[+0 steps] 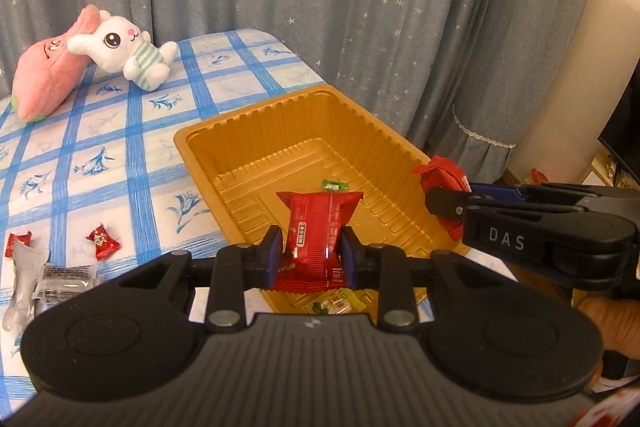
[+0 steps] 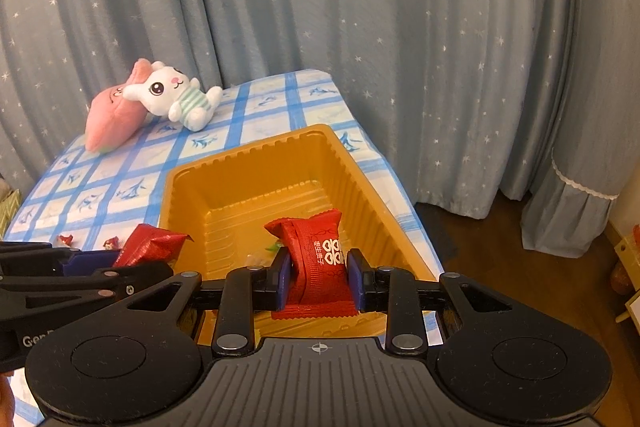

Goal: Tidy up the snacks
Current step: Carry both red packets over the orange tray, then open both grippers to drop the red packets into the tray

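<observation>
A gold plastic tray (image 1: 200, 151) (image 2: 176, 187) lies on the blue-checked tablecloth. My left gripper (image 1: 310, 251) is shut on a red snack packet (image 1: 316, 227) held over the tray's near end. My right gripper (image 2: 320, 275) is shut on another red snack packet (image 2: 320, 251), also above the tray. In the left wrist view the right gripper (image 1: 448, 211) comes in from the right with its red packet (image 1: 440, 171) at the tray's right rim. In the right wrist view the left gripper (image 2: 100, 267) shows at the left with its red packet (image 2: 152, 243). A small green-wrapped candy (image 1: 334, 185) and yellow-green packets (image 1: 332, 303) lie inside the tray.
Left of the tray on the tablecloth (image 1: 120, 131) lie two small red candies (image 1: 103, 241) (image 1: 17, 243) and dark and clear packets (image 1: 64, 279). A white bunny plush (image 1: 128, 51) and a pink plush (image 1: 48, 79) sit at the far end. Curtains (image 1: 360, 7) hang behind; the table's edge drops to a wooden floor (image 2: 520, 267) on the right.
</observation>
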Demonstrator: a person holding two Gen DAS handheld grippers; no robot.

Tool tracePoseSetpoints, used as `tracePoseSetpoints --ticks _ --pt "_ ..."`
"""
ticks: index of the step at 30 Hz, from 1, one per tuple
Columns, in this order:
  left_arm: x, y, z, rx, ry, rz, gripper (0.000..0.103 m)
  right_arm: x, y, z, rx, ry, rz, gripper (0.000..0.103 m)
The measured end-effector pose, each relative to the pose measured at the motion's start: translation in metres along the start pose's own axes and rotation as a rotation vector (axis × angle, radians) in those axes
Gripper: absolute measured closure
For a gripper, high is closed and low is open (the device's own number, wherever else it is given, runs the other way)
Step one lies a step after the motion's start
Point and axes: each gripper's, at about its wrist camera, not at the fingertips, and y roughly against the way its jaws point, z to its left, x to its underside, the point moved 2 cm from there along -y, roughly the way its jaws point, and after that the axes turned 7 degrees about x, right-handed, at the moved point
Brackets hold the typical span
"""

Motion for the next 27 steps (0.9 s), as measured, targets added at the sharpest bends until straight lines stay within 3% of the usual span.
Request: tracePoseSetpoints --ticks 11,15,27 --pt "-0.003 -0.015 0.003 0.018 0.021 0.008 0.075 0.001 -0.006 -0.004 0.005 -0.009 0.01 0.073" --pt "-0.002 -0.013 0.005 0.015 0.015 0.003 0.065 0.001 -0.006 -0.004 0.005 -0.008 0.01 0.073" --pt "0.014 0.006 0.029 -0.016 0.073 0.005 0.065 -0.001 -0.005 0.001 -0.004 -0.009 0.006 0.073"
